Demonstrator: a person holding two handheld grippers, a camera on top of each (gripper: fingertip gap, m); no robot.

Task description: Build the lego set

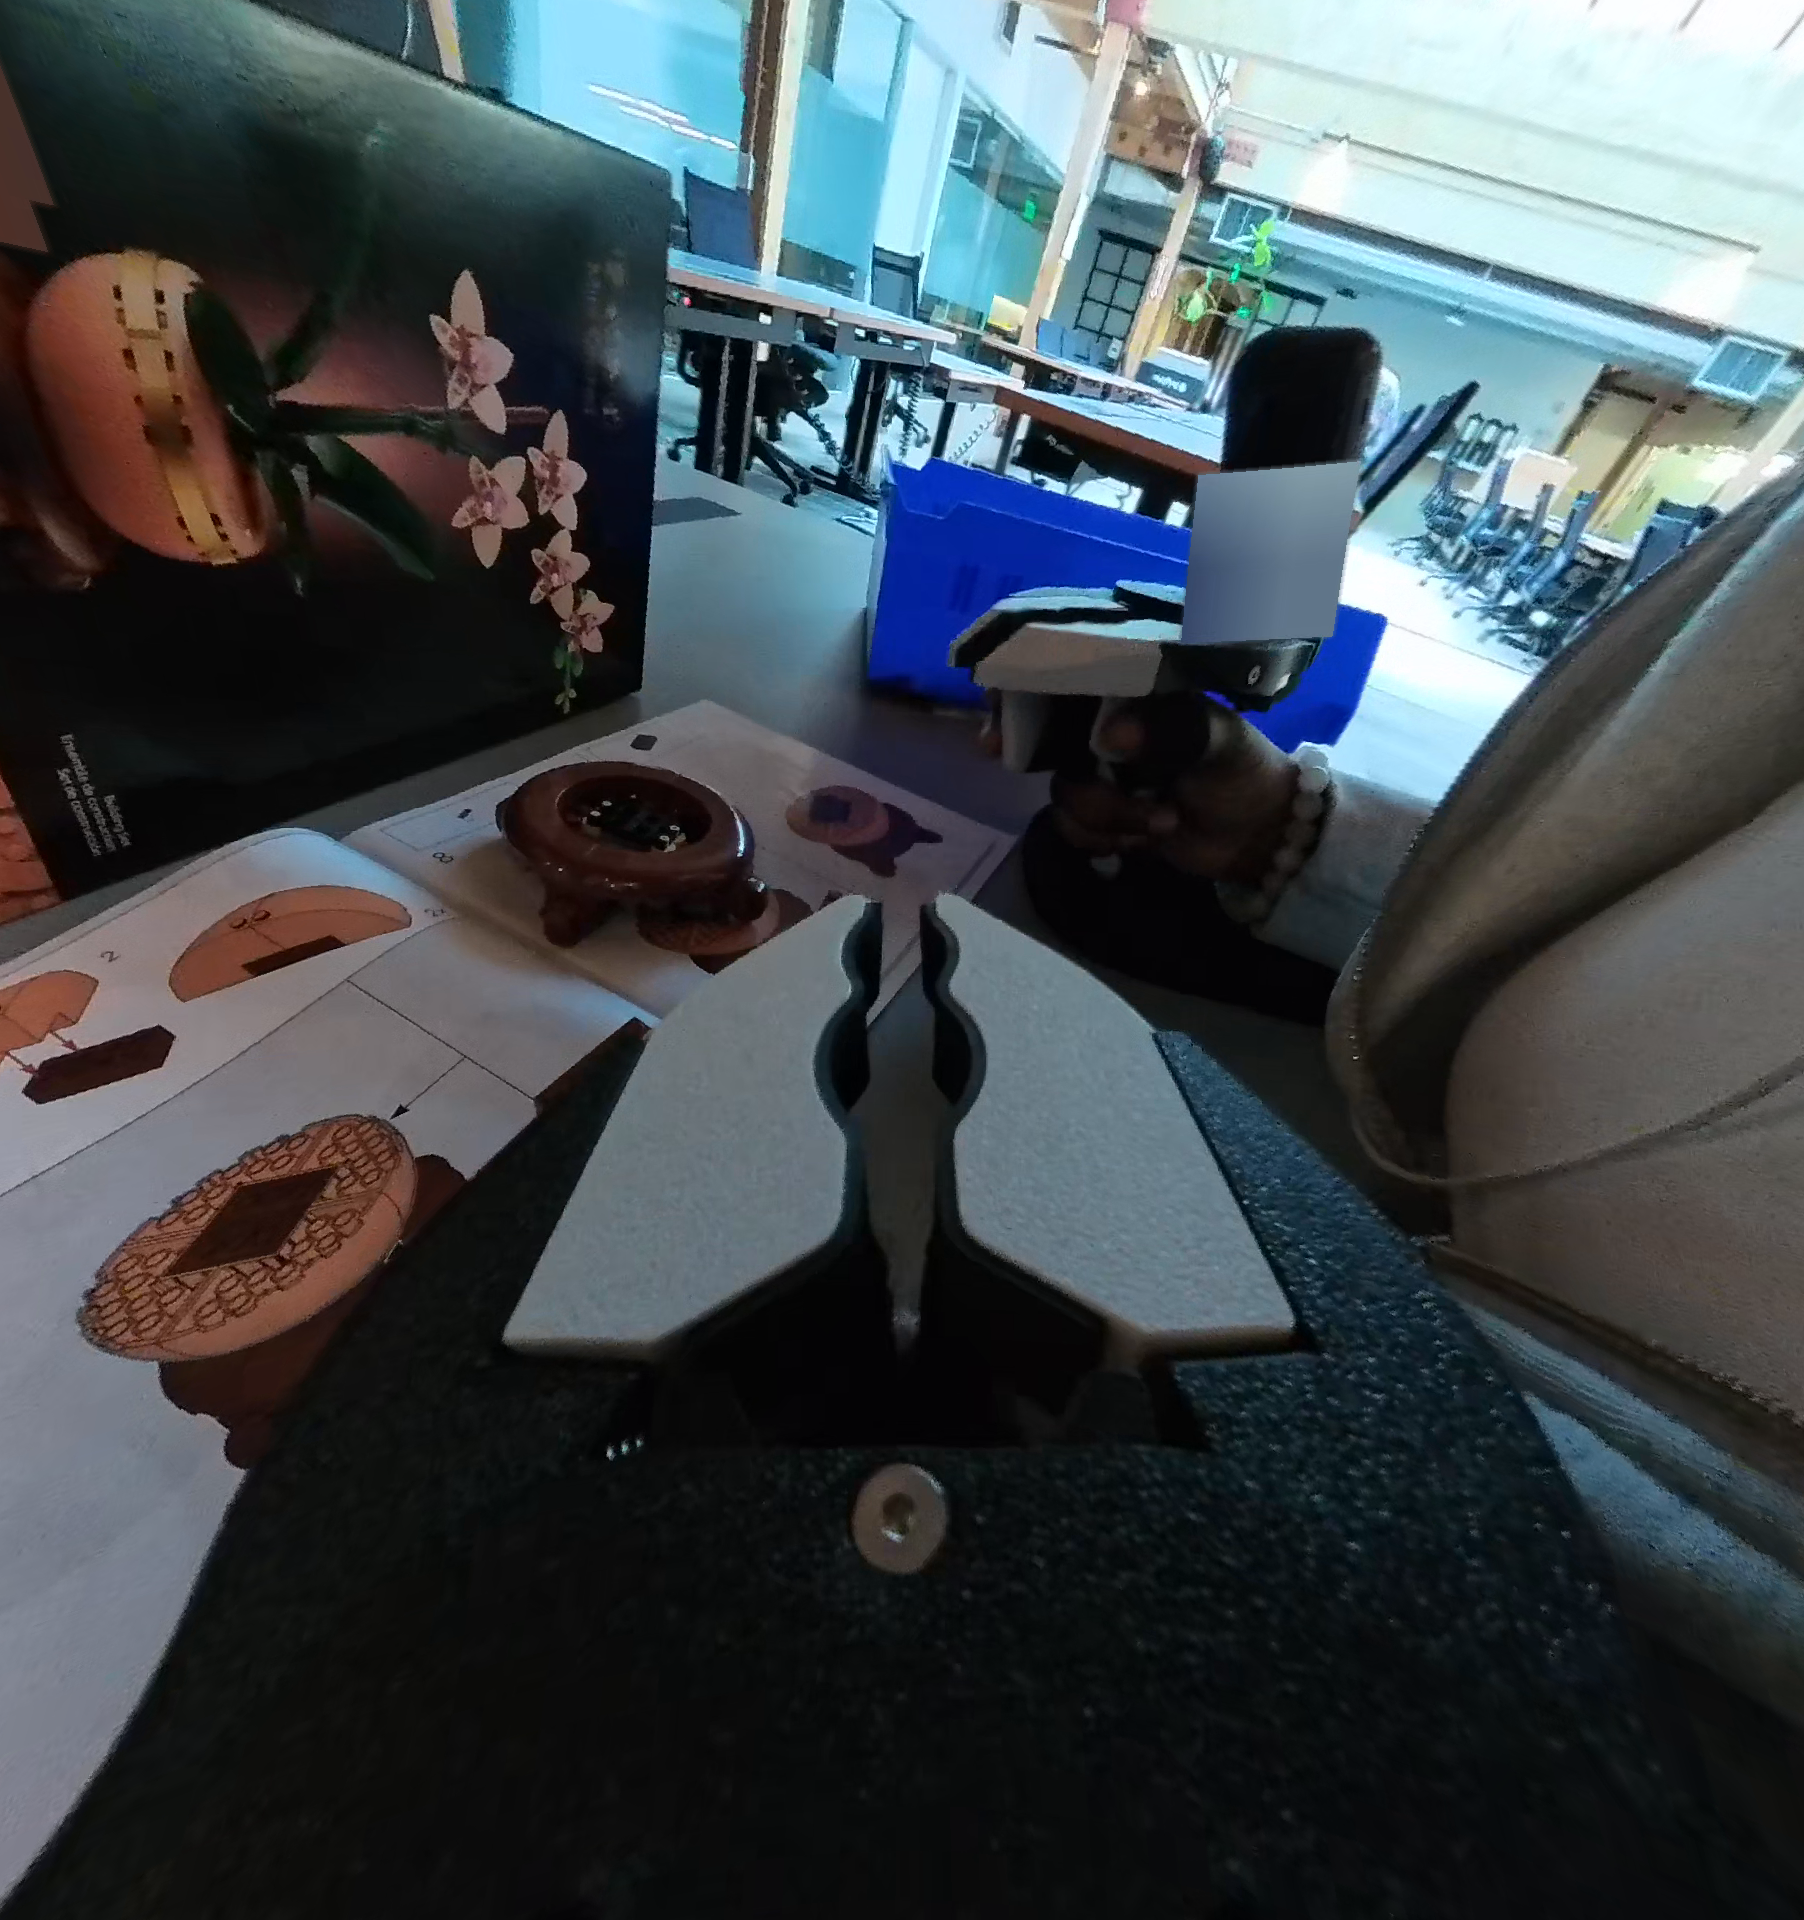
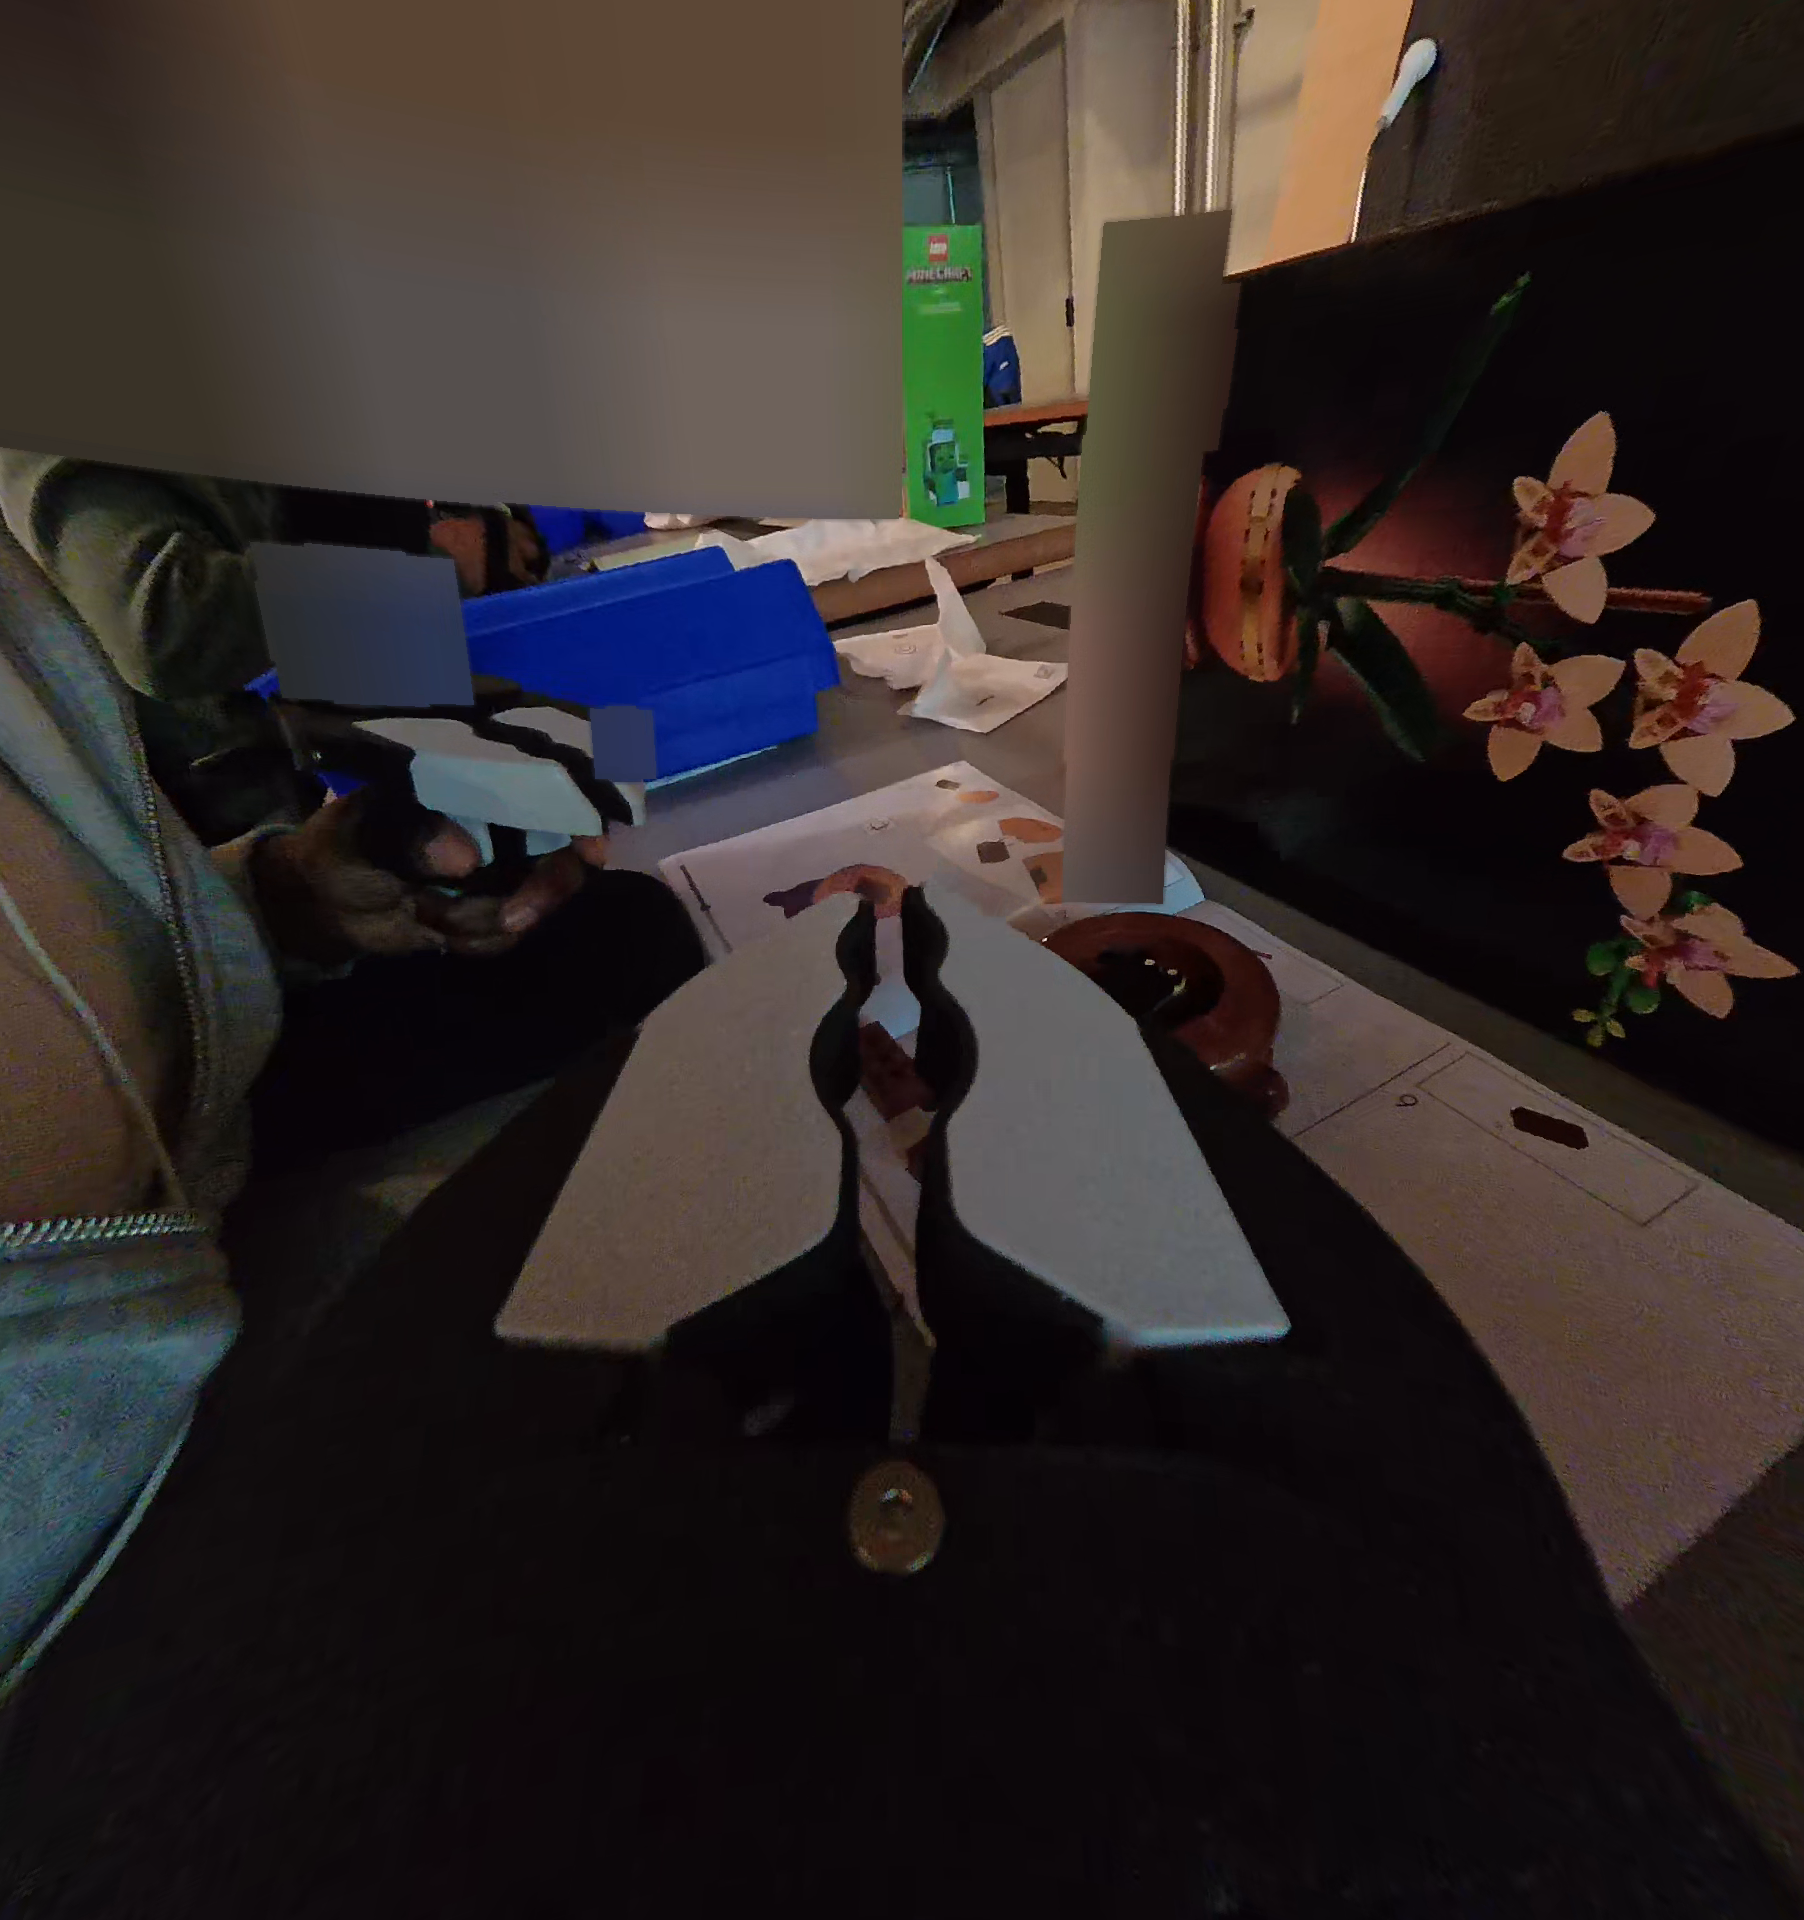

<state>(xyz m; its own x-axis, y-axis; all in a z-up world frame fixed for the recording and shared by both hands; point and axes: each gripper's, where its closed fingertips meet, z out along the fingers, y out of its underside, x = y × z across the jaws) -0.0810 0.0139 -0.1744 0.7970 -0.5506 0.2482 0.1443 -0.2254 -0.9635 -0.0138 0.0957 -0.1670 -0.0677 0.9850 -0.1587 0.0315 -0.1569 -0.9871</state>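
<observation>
left claw: the left gripper (image 1: 900, 914) is low over the near edge of an open instruction booklet (image 1: 254, 1039); its jaws are a narrow slit apart with nothing between them, only page and table showing through.
right claw: the right gripper (image 2: 887, 904) is held above the same booklet, its tips all but meeting; nothing shows pinched at the tips. a brown patch shows through the wider hollow farther back; whether it is a loose piece or print on the page, i cannot tell.
brown piece: a round brown brick-built stand (image 1: 628, 831) with short feet and a dark studded well stands on the booklet, just beyond the left gripper's tips and close on the right side of the right gripper; neither touches it.
hands: a hand (image 1: 1178, 800) with a pale bead bracelet (image 1: 1303, 821) grips the right gripper's handle.
behind: a dark box printed with orchids (image 1: 306, 468) stands upright at the booklet's far edge.
farther off: a blue bin (image 1: 1033, 582) on the grey table (image 1: 752, 603), crumpled white paper bags (image 2: 960, 665) near it.
</observation>
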